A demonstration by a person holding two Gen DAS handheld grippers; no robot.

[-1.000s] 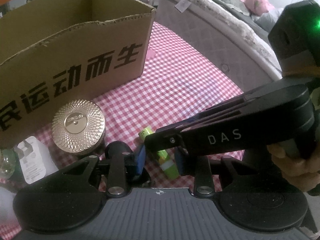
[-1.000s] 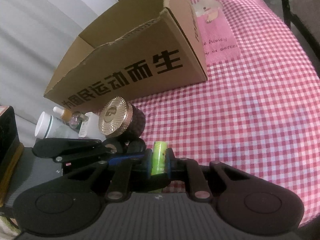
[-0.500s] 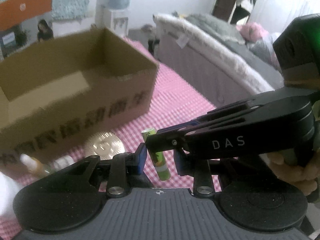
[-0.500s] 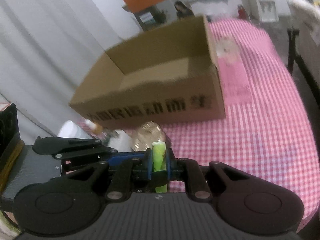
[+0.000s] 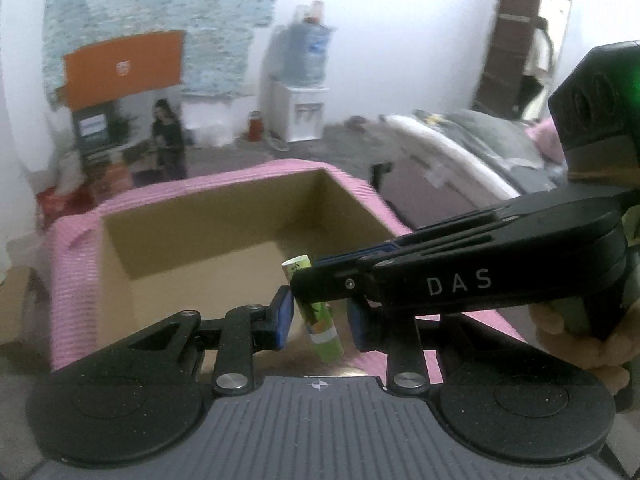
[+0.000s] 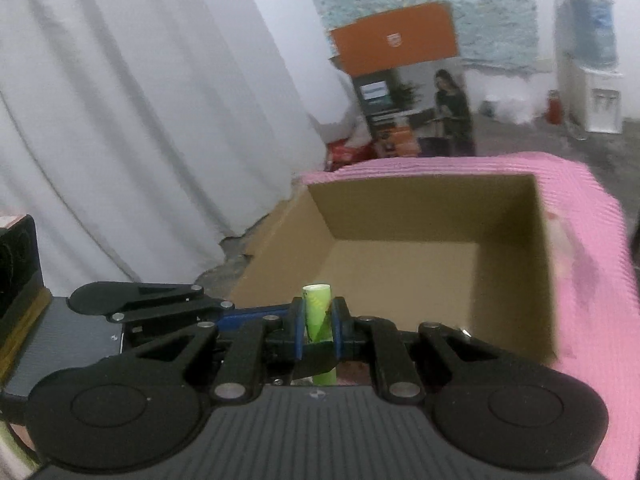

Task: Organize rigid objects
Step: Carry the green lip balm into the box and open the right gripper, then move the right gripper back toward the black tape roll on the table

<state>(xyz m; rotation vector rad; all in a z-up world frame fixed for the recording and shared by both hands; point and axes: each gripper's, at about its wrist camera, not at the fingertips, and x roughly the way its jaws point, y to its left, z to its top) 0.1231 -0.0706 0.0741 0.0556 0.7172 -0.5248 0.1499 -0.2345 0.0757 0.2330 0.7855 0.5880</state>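
Observation:
A green tube [image 6: 316, 304] stands upright between the blue pads of my right gripper [image 6: 316, 328], which is shut on it. Past it lies the open brown cardboard box [image 6: 420, 216], seen from above its near rim, with a bare floor. In the left wrist view the right gripper [image 5: 304, 284] reaches in from the right, and the tube [image 5: 324, 332] hangs from its tip. My left gripper [image 5: 320, 320] sits just behind, its jaws nearly together. Its pads do not press the tube. The box [image 5: 208, 216] is ahead of it too.
The box stands on a pink checked tablecloth [image 6: 592, 320], blurred by motion. A white curtain [image 6: 120, 120] hangs on the left. A bed [image 5: 460, 148] lies to the right, with a water dispenser [image 5: 304, 80] and a person [image 5: 168, 140] far behind. A hand [image 5: 580, 340] holds the right gripper.
Both grippers have risen together with the tube, from low in front of the box to above its near rim. The gold-lidded jar and bottles have dropped out of view.

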